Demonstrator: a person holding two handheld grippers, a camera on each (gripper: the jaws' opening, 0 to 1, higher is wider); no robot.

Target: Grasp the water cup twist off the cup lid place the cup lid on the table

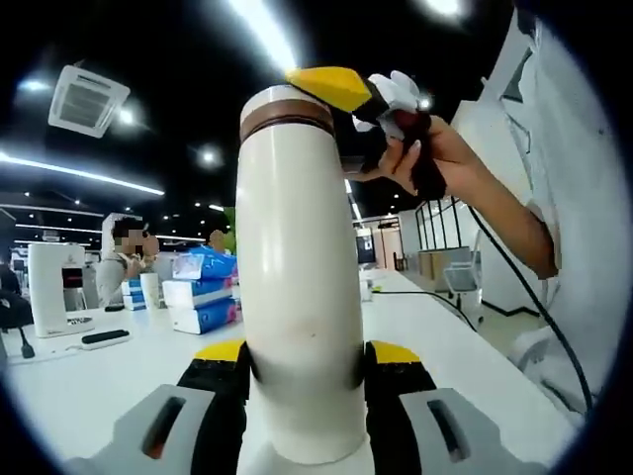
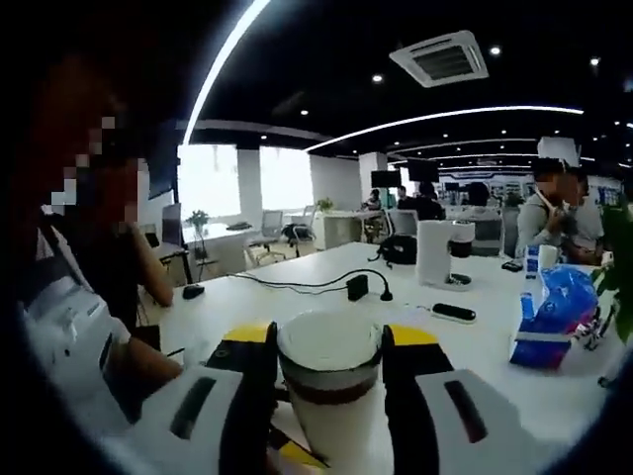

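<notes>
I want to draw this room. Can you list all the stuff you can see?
Water cup: one, cream, clamped between the left gripper's jaws.
Cup lid: one, cream with a brown band, on top of the cup, between the right gripper's jaws.
Table: one, white, long.
Tissue packs: a few, blue and white, stacked on the table.
White machine: one, on the table.
Ceiling vent: one, white.
Left gripper: black and yellow, holding the cup's body.
Right gripper: black and yellow, at the lid.
Hand: one, holding the right gripper.
</notes>
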